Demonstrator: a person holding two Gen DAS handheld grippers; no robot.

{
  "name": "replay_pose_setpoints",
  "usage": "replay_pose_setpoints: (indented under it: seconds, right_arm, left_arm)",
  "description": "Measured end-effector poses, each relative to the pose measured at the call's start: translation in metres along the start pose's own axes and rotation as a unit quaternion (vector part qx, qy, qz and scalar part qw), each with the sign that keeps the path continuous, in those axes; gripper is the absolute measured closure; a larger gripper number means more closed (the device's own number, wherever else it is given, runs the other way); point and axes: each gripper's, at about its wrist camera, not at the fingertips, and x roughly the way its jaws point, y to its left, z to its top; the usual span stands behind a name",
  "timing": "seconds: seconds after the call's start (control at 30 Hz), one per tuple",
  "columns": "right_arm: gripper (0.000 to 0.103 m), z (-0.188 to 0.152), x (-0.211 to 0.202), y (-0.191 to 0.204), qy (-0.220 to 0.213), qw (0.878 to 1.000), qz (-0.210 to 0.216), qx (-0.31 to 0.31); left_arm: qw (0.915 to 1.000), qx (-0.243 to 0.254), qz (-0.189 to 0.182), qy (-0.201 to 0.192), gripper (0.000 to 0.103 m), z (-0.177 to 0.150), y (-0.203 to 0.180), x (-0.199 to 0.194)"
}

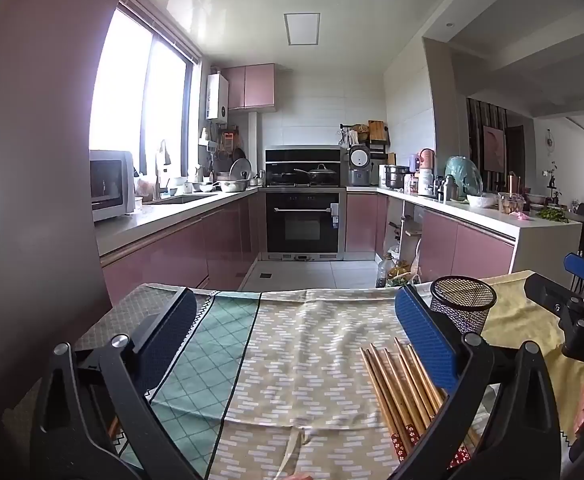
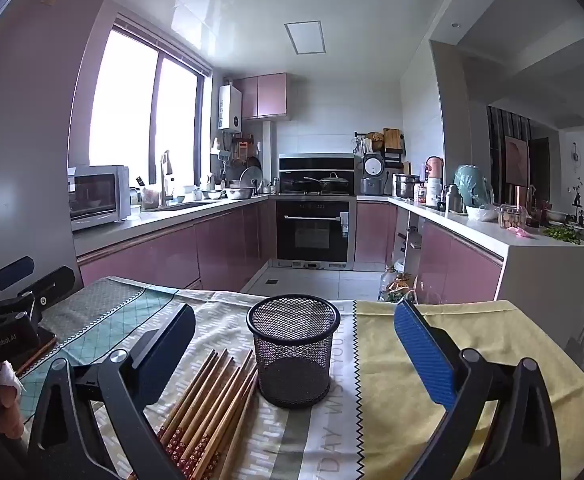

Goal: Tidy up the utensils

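Observation:
Several wooden chopsticks [image 1: 399,388] with red patterned ends lie in a loose bundle on the patterned tablecloth [image 1: 292,360]. Just beyond them stands an empty black mesh cup [image 1: 463,304], upright. My left gripper [image 1: 295,316] hovers wide open over the cloth, its right finger just above the chopsticks, nothing between the pads. In the right wrist view the chopsticks [image 2: 212,400] lie left of the mesh cup [image 2: 293,354]. My right gripper [image 2: 293,332] is wide open with the cup standing in the gap between its fingers, untouched.
The table's far edge [image 2: 292,300] drops to a tiled kitchen floor. Pink cabinets, an oven [image 2: 311,232] and cluttered counters stand well behind. Bottles [image 2: 395,284] sit on the floor past the edge. A pink wall [image 1: 32,160] rises at the left.

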Motion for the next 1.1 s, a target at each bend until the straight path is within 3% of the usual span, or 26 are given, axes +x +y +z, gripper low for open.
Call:
replay_pose_setpoints:
  seconds: [1.1]
  right_arm:
    - [0.007, 0.0024, -0.0038, -0.0020, -0.010, 1.000, 0.002, 0.004]
  left_arm:
    - [1.0000, -0.004, -0.005, -0.006, 0.005, 0.0024, -0.0021, 0.0001]
